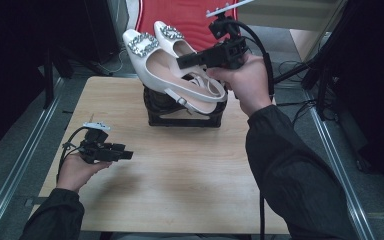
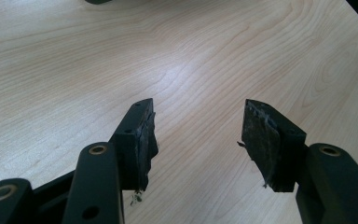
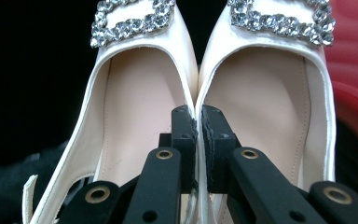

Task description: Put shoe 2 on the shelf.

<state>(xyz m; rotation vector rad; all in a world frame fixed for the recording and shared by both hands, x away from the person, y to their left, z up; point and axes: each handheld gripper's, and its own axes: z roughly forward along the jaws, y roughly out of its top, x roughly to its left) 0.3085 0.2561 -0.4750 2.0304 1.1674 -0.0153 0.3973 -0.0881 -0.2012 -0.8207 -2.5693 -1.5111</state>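
My right gripper point(image 3: 198, 116) is pinched tight on the touching inner walls of the white shoes point(image 1: 172, 60), one jaw inside each shoe, holding the pair tilted, toes up. The shoes hang just above the black stand point(image 1: 180, 112), heels near its top; can't tell if they touch. My left gripper point(image 2: 198, 140) sits well to the stand's near-left, over the wooden table point(image 1: 180, 180), jaws wide apart, holding nothing.

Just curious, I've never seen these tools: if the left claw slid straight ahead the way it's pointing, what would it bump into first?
Probably nothing nearby: the open left claw points across bare wooden table. A dark object sits by the far edge, off its line.
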